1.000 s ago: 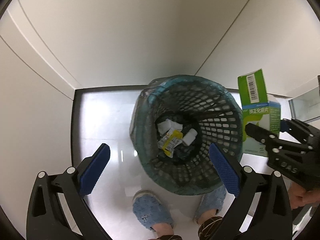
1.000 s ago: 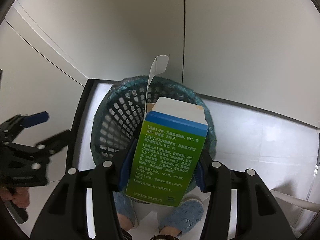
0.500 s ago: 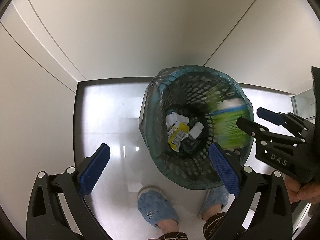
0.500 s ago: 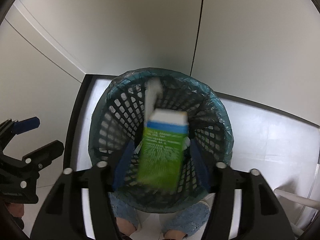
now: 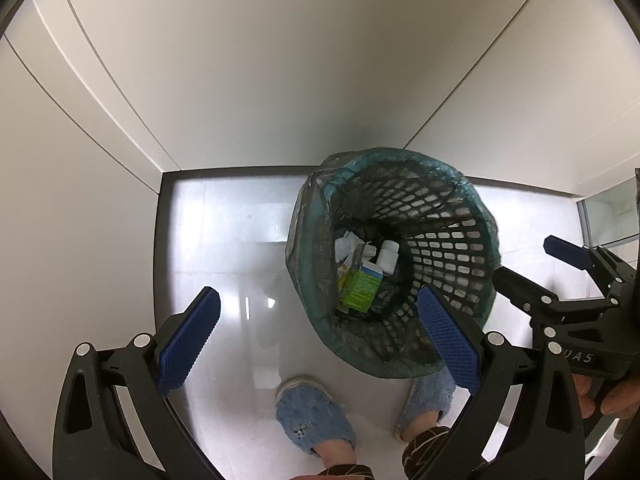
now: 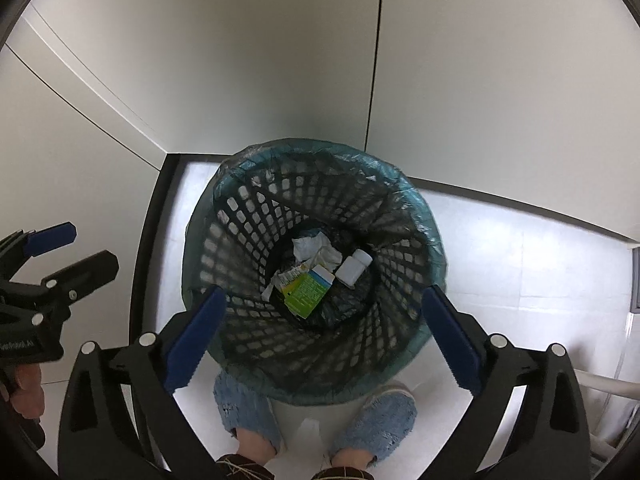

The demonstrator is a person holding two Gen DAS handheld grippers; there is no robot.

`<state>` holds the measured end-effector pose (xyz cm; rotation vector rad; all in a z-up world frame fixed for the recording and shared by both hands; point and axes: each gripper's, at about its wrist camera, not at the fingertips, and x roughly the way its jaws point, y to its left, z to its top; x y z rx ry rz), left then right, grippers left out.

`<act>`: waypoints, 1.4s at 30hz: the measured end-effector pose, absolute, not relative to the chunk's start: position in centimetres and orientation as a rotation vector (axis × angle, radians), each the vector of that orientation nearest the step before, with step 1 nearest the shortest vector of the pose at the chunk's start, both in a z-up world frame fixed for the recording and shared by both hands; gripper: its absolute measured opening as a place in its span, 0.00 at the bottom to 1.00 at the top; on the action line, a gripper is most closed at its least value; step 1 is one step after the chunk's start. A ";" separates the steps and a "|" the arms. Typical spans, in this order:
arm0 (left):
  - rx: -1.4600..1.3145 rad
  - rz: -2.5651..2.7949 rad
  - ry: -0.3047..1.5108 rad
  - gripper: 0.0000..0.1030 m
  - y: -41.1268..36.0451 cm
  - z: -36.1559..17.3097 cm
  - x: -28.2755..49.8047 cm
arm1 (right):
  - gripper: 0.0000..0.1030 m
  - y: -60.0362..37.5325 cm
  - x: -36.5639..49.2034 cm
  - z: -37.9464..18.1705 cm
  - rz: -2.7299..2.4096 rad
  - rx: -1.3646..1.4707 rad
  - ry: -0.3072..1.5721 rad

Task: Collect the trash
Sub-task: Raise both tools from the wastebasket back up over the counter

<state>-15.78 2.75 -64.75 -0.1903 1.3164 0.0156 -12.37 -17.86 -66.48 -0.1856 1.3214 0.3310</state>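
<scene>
The green carton has left the right gripper, whose jaws now gape empty; it lies in the basket beyond them. Left gripper jaws wide, empty.

Black tongs with blue ribbed pads (silver screws), fuzzy blue slippers.

Plain pale walls meet a glossy white floor edged by dark skirting
</scene>
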 end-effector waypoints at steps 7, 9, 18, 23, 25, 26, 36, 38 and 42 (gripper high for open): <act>-0.218 0.028 1.308 0.94 2.8 -60.1 -15.8 | 0.92 -18.0 -12.6 -61.4 0.320 -0.178 1.319; -0.225 0.031 1.297 0.94 2.8 -58.3 -15.8 | 0.92 -18.2 -12.6 -59.4 0.319 -0.178 1.309; -0.221 0.057 1.257 0.94 2.7 -49.5 -15.8 | 0.92 -19.2 -13.0 -50.1 0.292 -0.191 1.237; -0.213 0.075 1.233 0.94 2.6 -44.4 -15.9 | 0.92 -19.9 -13.2 -44.9 0.265 -0.161 1.212; -0.212 0.064 1.217 0.94 2.3 -42.4 -16.0 | 0.92 -20.4 -13.4 -42.9 0.246 -0.152 1.200; -0.206 0.059 1.211 0.94 2.2 -41.5 -16.0 | 0.92 -20.6 -13.5 -42.0 0.234 -0.146 1.193; -0.184 0.041 1.167 0.94 1.1 -30.9 -16.3 | 0.92 -23.6 -14.9 -31.8 0.185 -0.116 1.116; -0.176 0.036 1.140 0.94 0.9 -28.3 -16.2 | 0.92 -24.0 -15.0 -29.6 0.188 -0.121 1.099; -0.152 0.028 1.095 0.94 0.5 -23.8 -16.0 | 0.92 -24.7 -14.6 -24.2 0.166 -0.129 1.082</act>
